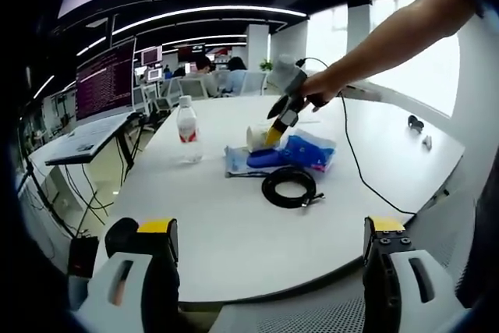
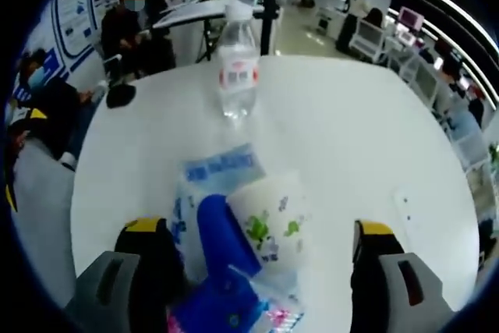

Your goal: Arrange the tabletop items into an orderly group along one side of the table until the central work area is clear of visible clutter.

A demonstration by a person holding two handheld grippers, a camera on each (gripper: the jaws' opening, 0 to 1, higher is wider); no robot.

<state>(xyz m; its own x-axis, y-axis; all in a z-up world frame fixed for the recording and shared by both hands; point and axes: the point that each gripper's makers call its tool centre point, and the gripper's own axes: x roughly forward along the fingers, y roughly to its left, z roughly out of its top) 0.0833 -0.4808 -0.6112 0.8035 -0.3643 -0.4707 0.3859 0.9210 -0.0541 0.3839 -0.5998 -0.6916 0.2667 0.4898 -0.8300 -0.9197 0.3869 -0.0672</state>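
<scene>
A clear water bottle (image 1: 187,126) (image 2: 236,72) with a red label stands upright on the round white table (image 1: 234,232). Beside it lie a white roll with green print (image 1: 256,136) (image 2: 273,228), a blue packet (image 1: 308,150) (image 2: 222,173), a blue object (image 2: 222,239) and a coiled black cable (image 1: 289,186). A person's hand holds my right gripper (image 1: 274,132) (image 2: 257,232) over the roll; its jaws are open, with the roll and the blue object between them. My left gripper (image 1: 270,228) hovers open at the near table edge, holding nothing.
Two small objects (image 1: 417,124) lie near the table's right edge, and a black mouse-like item (image 2: 121,95) near another edge. A cable (image 1: 366,185) trails across the table. A monitor (image 1: 105,79) and desk stand to the left. People sit around the room.
</scene>
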